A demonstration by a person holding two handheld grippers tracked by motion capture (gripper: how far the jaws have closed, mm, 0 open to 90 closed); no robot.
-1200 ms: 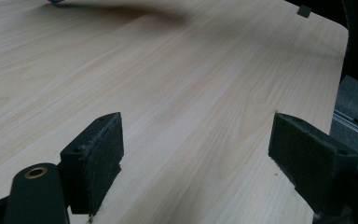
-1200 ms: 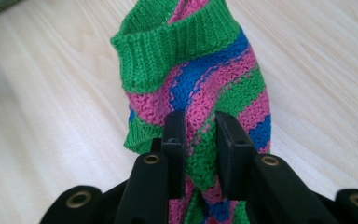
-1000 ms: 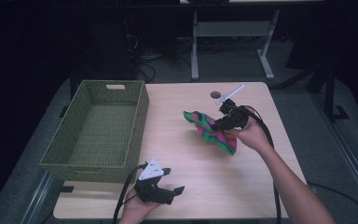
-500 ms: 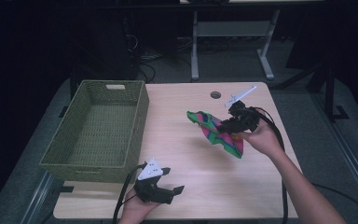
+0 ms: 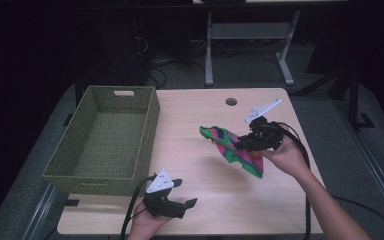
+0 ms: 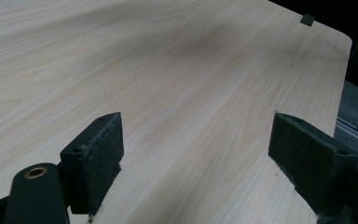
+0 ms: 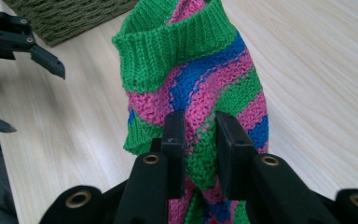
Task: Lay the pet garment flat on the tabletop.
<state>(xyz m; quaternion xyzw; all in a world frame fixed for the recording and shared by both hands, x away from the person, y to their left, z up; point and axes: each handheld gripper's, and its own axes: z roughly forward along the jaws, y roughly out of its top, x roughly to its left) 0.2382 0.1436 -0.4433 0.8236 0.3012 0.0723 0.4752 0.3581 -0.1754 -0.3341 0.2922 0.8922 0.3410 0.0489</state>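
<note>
Bench [image 5: 200,200] spans centre frame in the high view. Green woven basket [image 5: 105,140] left of centre, nothing in it. Striped knit piece [image 5: 232,150] right of centre, held clear of the wood. Right gripper [image 7: 199,135] pinches a bunched fold of it. Left gripper [image 5: 180,196] at lower centre, jaws spread, holding nothing. Risk: shallow pinch; stretchy knit may slip free if swung.

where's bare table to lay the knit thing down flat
Bare wood lies between the green basket and the knit cloth, which the right gripper holds pinched. The basket's inside is free too. The front edge is tighter, by the open left gripper.
</note>
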